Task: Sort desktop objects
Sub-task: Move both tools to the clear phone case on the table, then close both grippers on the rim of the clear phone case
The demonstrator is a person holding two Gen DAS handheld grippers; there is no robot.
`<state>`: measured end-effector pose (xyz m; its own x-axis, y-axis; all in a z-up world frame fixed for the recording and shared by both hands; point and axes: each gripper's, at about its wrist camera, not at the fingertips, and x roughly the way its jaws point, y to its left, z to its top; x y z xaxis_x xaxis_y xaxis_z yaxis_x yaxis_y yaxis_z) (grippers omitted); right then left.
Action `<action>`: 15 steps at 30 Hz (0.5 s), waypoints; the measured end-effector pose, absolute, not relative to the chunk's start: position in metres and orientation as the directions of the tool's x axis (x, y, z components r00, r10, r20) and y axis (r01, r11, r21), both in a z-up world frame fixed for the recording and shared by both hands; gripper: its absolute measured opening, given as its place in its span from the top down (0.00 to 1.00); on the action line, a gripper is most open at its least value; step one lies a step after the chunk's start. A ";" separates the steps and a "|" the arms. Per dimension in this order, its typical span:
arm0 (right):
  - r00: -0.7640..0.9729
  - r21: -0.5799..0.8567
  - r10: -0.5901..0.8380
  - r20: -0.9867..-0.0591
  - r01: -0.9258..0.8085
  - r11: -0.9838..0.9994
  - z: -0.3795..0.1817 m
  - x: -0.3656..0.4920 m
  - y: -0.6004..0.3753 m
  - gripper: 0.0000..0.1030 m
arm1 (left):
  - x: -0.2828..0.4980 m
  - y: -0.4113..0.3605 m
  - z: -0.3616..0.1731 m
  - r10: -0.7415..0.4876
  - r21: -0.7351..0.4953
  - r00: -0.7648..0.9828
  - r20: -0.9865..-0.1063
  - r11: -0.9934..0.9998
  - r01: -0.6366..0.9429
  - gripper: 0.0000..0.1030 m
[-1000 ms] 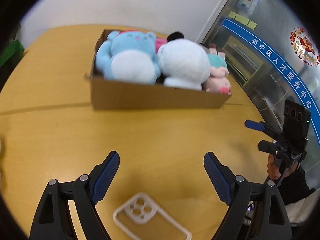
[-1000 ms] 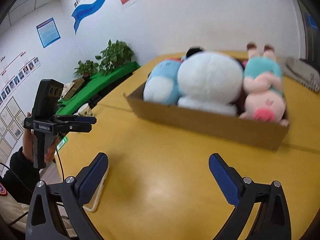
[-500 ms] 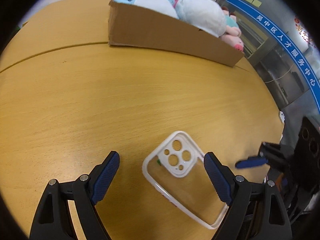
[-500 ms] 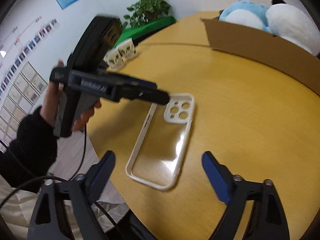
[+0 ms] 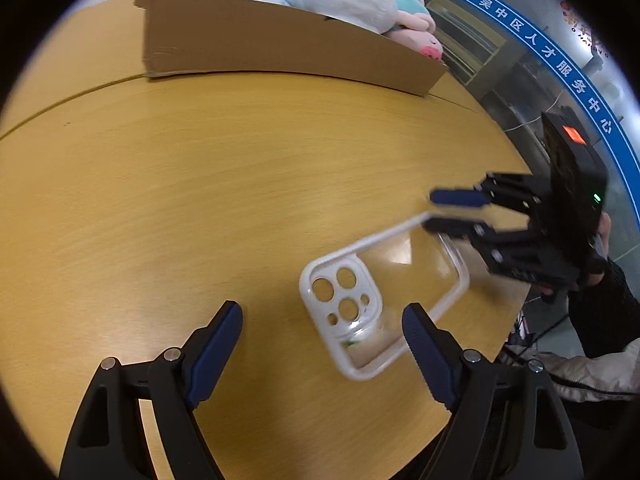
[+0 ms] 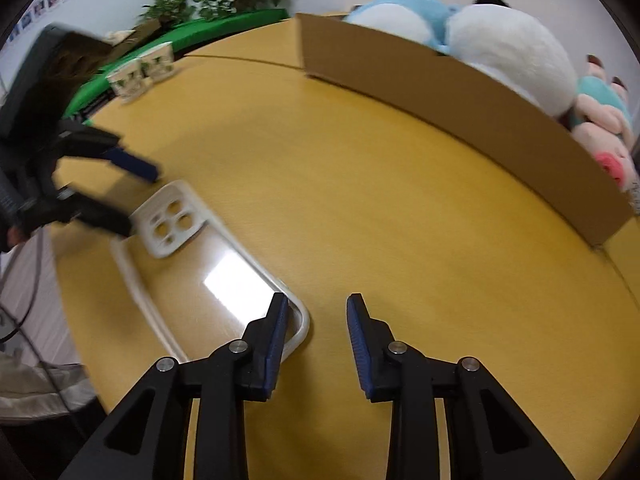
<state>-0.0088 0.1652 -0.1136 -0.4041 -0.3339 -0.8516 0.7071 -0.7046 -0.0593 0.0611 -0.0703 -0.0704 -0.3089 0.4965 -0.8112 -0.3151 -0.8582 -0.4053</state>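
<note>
Both grippers at the phone case, near the table edge.
Left gripper wide open, empty, around the camera end; right gripper part open, one finger over the opposite corner, gripping nothing.

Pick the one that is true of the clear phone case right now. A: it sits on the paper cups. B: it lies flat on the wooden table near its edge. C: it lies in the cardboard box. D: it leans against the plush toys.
B: the clear phone case lies flat on the wooden table near its edge, apart from the cardboard box.
</note>
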 end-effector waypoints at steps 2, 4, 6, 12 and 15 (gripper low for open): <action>-0.444 -0.093 -0.315 -0.839 0.687 -0.721 -0.109 -0.015 0.177 0.67 | 0.062 -0.064 -0.071 0.492 -0.414 -0.325 -0.808 -0.865 -0.283 0.22; -0.466 -0.083 -0.336 -0.819 0.674 -0.734 -0.100 -0.015 0.191 0.66 | 0.063 -0.059 -0.071 0.484 -0.420 -0.342 -0.805 -0.873 -0.248 0.23; -0.481 -0.060 -0.353 -0.803 0.655 -0.753 -0.091 -0.012 0.204 0.54 | 0.064 -0.054 -0.071 0.476 -0.426 -0.358 -0.803 -0.879 -0.213 0.25; -0.422 0.082 -0.411 -0.808 0.610 -0.788 -0.093 0.002 0.217 0.51 | 0.066 -0.037 -0.071 0.447 -0.445 -0.407 -0.797 -0.889 -0.105 0.47; -0.399 0.092 -0.410 -0.820 0.616 -0.782 -0.104 0.010 0.205 0.53 | 0.060 -0.036 -0.076 0.434 -0.443 -0.399 -0.808 -0.893 -0.075 0.84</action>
<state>0.0096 0.2052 -0.1043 -0.3987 -0.4101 -0.8203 0.6159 -0.7825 0.0919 0.0604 -0.0364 -0.0760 -0.3987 0.4342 -0.8078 -0.0747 -0.8933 -0.4433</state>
